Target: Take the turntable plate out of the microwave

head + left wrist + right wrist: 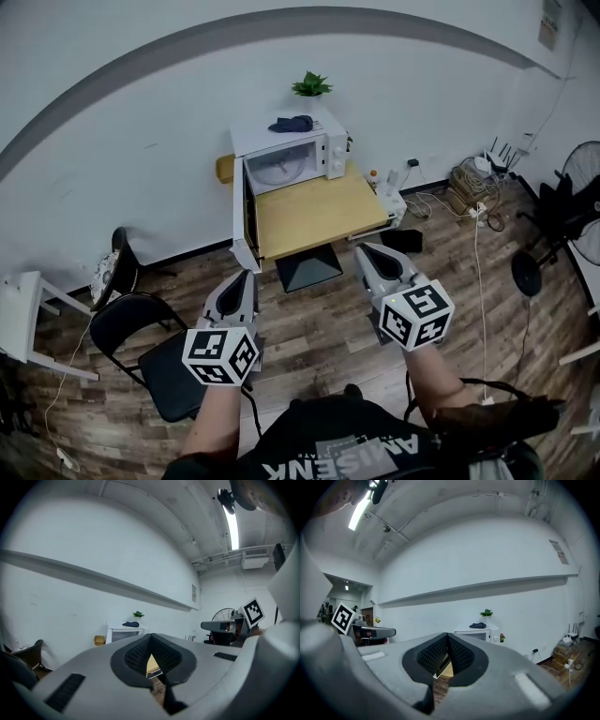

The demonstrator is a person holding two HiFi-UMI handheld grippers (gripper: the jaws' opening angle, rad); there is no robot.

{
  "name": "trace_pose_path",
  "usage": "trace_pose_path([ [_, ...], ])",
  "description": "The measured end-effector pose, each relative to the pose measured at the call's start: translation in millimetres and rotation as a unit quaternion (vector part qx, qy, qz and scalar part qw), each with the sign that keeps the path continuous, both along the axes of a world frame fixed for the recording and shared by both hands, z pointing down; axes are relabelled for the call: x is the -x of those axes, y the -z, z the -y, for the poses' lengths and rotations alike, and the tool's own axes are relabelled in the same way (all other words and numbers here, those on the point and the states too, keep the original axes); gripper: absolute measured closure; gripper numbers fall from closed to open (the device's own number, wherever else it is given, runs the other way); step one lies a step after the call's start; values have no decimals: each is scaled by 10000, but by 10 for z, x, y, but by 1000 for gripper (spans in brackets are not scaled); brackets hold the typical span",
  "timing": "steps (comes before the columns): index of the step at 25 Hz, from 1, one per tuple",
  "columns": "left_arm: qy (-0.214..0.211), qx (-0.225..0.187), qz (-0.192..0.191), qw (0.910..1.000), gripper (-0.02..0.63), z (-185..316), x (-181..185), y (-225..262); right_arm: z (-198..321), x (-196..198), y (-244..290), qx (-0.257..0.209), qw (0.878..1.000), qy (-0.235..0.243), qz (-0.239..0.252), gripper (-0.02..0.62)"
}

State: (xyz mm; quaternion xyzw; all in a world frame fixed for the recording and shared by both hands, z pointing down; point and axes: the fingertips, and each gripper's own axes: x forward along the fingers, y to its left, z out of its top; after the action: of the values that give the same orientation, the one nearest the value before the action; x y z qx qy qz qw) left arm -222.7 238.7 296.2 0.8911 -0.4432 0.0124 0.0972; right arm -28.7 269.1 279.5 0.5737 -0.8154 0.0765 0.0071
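A white microwave (291, 155) stands at the back of a wooden table (319, 214) against the wall. Its door (240, 216) hangs open to the left. The round glass turntable plate (278, 170) shows inside the cavity. My left gripper (247, 277) and right gripper (362, 249) are held side by side over the floor, well short of the table, both pointing toward it. Both are shut with nothing between the jaws. The microwave (123, 633) is small and far off beyond the left gripper (151, 641), and the microwave (474, 634) is equally distant past the right gripper (447, 639).
A potted plant (311, 84) and a dark cloth (292, 123) sit on the microwave. A black chair (155, 352) is close at my left, with a white table (23, 314) further left. Cables and a power strip (473, 208) lie at the right, near a fan (581, 187).
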Motion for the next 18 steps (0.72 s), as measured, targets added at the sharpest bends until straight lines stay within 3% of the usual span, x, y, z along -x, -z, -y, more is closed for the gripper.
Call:
trace_pose_path([
  [10,-441,-110,25,9990,604,39,136,-80,-33,329,-136,11,9998,-155,81,589],
  [18,-452,-130,69,9989,604,322,-29,-146,284,214,-163,-46,9999,-115,79,589],
])
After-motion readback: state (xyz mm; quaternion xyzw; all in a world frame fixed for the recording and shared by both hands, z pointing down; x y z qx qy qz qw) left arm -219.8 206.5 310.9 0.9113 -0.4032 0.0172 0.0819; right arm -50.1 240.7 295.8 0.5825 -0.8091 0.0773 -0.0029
